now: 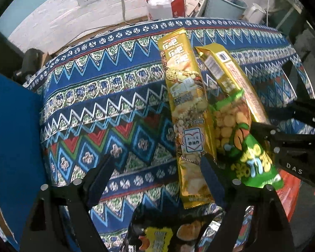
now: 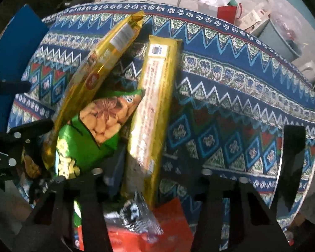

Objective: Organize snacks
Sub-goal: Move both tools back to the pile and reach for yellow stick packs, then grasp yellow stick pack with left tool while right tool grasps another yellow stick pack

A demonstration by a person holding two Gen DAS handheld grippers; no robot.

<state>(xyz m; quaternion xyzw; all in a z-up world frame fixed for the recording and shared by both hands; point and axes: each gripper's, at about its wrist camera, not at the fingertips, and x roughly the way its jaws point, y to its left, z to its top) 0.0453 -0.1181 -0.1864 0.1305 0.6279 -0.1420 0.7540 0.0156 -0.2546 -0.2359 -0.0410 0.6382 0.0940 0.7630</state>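
Note:
Three snack packs lie bunched on the patterned tablecloth (image 1: pixel 105 105): a tall gold chip bag (image 1: pixel 184 105) (image 2: pixel 98 63), a flat gold pack (image 1: pixel 237 77) (image 2: pixel 155 105) and a green bag of nuts (image 1: pixel 241 142) (image 2: pixel 94 130). My left gripper (image 1: pixel 156 159) hangs open over the cloth, and its right finger overlaps the chip bag's lower end. My right gripper (image 2: pixel 145 163) (image 1: pixel 272 115) is closed narrow, with the near end of the flat gold pack running between its jaws. Only its left pad (image 2: pixel 117 163) shows, tight against that pack.
A red packet (image 2: pixel 174 220) and a silver one (image 2: pixel 136 216) lie near the front edge, with dark packs (image 1: pixel 157 237) beside them. A blue board (image 1: pixel 12 136) stands at the table's left. A dark upright shape (image 2: pixel 289 163) sits on the right. Bags and a bin (image 1: pixel 222 4) stand behind.

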